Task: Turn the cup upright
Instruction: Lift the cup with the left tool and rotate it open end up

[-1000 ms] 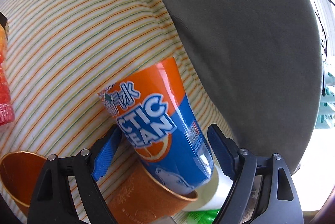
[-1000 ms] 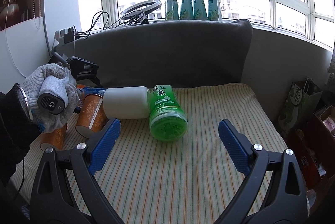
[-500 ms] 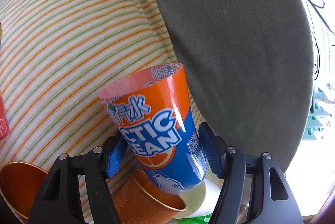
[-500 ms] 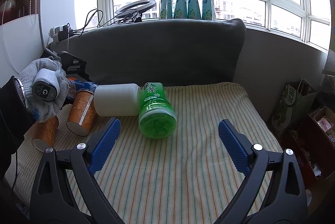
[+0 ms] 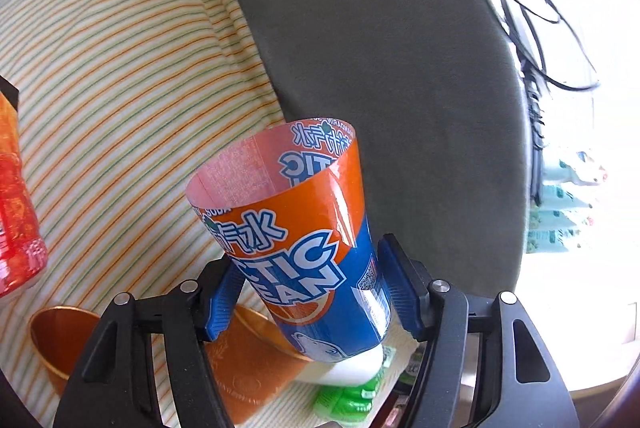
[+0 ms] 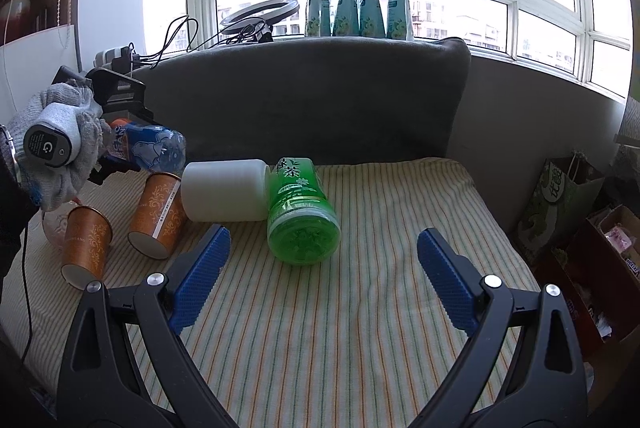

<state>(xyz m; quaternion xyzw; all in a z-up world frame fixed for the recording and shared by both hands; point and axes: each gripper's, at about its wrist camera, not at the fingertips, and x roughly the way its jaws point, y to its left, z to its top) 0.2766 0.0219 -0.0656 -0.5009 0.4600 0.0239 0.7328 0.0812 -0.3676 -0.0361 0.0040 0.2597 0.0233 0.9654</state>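
Left claw (image 5: 308,292) is clamped on the blue-and-orange cup (image 5: 296,240), both blue pads pressed to its lower sides. A second ago the pads stood apart on either side of it and the cup lay low on the striped bed cover (image 5: 104,76); half a second ago they had closed. Now the cup is off the cover, its open mouth pointing away from the camera so the inside wall shows. Judgement: grasp done and lift begun; the turn to upright and the set-down are still to do.

Right claw (image 6: 320,280) hangs with its fingers wide apart over bare cover, holding nothing, much as it did a second ago.

What the views share out:
- Left wrist view: the grip itself, pad contact, and the cup's open mouth. It does not make clear how high the cup is.
- Right wrist view: the gloved left hand (image 6: 60,152) at far left holding the cup tilted, closed bottom toward the middle of the bed, above two brown paper cups (image 6: 86,244). Also a white cup (image 6: 224,190) on its side touching a green bottle (image 6: 300,212), also on its side. Pad contact is hidden here by the hand.

Risk, as a guess: thin walls may buckle under a hard squeeze.
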